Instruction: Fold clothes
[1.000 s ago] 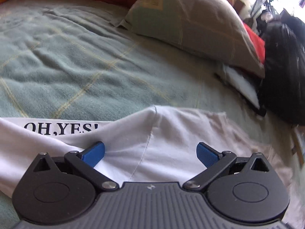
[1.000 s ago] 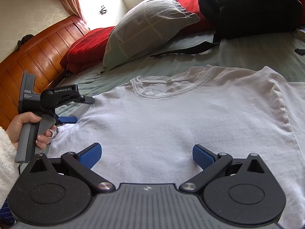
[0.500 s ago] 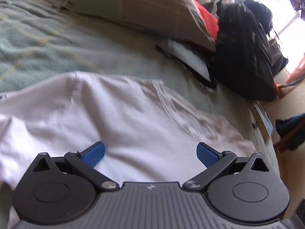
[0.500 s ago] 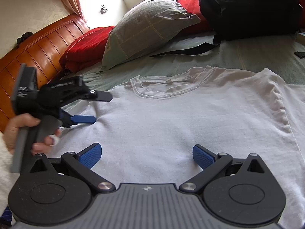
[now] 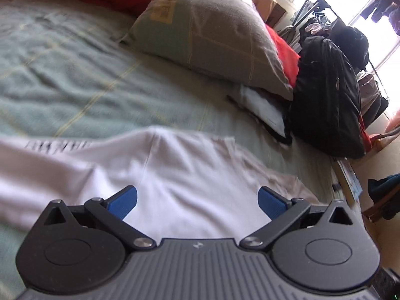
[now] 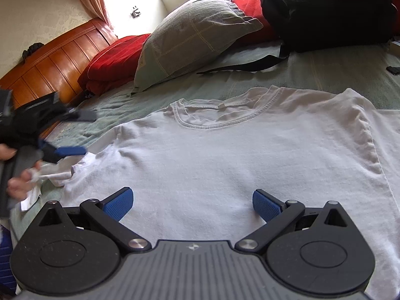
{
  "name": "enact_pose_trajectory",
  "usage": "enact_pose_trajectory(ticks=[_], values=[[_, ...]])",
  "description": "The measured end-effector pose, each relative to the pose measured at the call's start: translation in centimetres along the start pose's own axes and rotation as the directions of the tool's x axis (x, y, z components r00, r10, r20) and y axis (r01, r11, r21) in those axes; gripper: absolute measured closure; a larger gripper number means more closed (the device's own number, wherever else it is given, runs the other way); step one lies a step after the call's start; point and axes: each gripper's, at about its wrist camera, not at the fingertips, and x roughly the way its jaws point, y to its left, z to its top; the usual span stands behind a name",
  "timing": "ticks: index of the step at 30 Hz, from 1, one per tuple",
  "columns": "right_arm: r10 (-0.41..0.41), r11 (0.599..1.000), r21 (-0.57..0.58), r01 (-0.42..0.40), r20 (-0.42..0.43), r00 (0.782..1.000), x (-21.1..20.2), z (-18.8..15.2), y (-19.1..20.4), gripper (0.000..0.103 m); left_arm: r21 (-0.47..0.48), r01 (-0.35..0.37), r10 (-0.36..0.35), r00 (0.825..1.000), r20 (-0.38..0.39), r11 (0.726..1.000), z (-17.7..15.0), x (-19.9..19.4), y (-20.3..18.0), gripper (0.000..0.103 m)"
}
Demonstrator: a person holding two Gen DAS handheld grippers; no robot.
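T-shirt (image 6: 225, 165) lies flat just ahead of the right claw (image 6: 192, 203) (spread wide, empty), left claw (image 5: 197, 201) likewise released.

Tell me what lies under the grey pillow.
The grey pillow leans on red bedding that shows at both ends, near the headboard and beside the black backpack. Its lower edge rests on the green blanket. The pillow covers anything else beneath it.
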Motion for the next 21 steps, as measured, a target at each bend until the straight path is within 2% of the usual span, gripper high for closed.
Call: enact_pose_trajectory(ticks=[5, 11, 16, 21], values=[[-0.020, 0.999, -0.026, 0.020, 0.000, 1.000, 0.1, -0.1, 0.4, 0.000, -0.034, 0.016, -0.017, 1.000, -0.014, 0.999, -1.4, -2.3, 1.5, 0.001], [-0.029, 0.999, -0.039, 0.029, 0.001, 1.000, 0.1, -0.2, 0.5, 0.000, -0.089, -0.025, 0.033, 0.995, 0.093, 0.996, -3.7, -7.3, 5.5, 0.001], [-0.038, 0.998, -0.047, 0.038, 0.003, 0.999, 0.1, -0.3, 0.7, 0.000, -0.137, -0.054, 0.078, 0.981, 0.178, 0.989, -5.5, -11.4, 8.8, 0.001], [-0.052, 0.997, -0.063, 0.052, 0.006, 0.999, 0.3, -0.5, 1.0, 0.000, -0.188, -0.078, 0.126, 0.957, 0.260, 0.979, -7.4, -15.5, 12.1, 0.001]])
